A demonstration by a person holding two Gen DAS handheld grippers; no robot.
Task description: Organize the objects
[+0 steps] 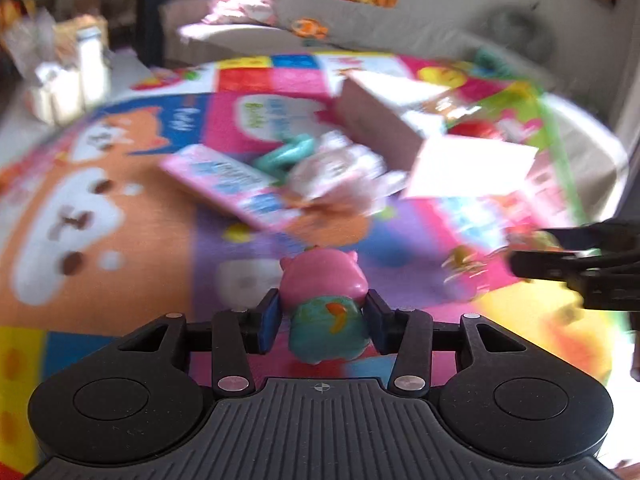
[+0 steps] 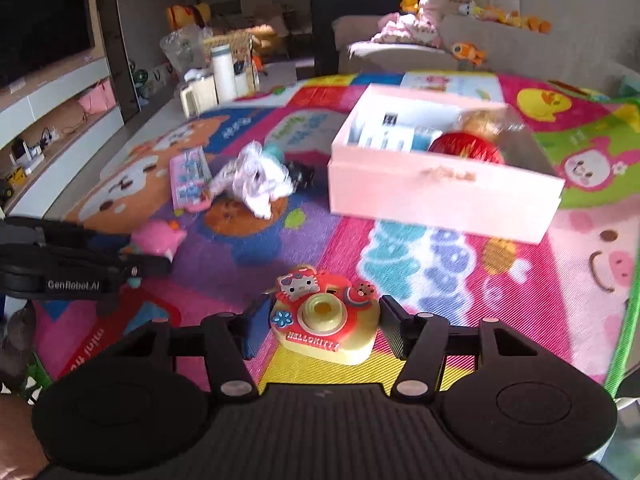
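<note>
My left gripper (image 1: 322, 318) is shut on a pink-headed, teal-bodied toy figure (image 1: 322, 300) above the colourful play mat (image 1: 120, 220). The same toy (image 2: 158, 236) shows at the left of the right wrist view, in the left gripper (image 2: 132, 258). My right gripper (image 2: 322, 322) is shut on a red and yellow Hello Kitty toy camera (image 2: 326, 320) just above the mat. An open pink box (image 2: 440, 188) holding a red ball (image 2: 466, 148) lies ahead; it also shows in the left wrist view (image 1: 384, 120). My right gripper (image 1: 568, 268) enters that view from the right.
On the mat lie a pink toy phone (image 2: 188, 180), a crumpled white wrapper (image 2: 256, 180) and a teal ring (image 1: 286, 154). A sofa with plush toys (image 2: 420, 28) stands behind. Bottles and bags (image 2: 216, 72) stand at the mat's far left; shelving (image 2: 52, 120) lines the left wall.
</note>
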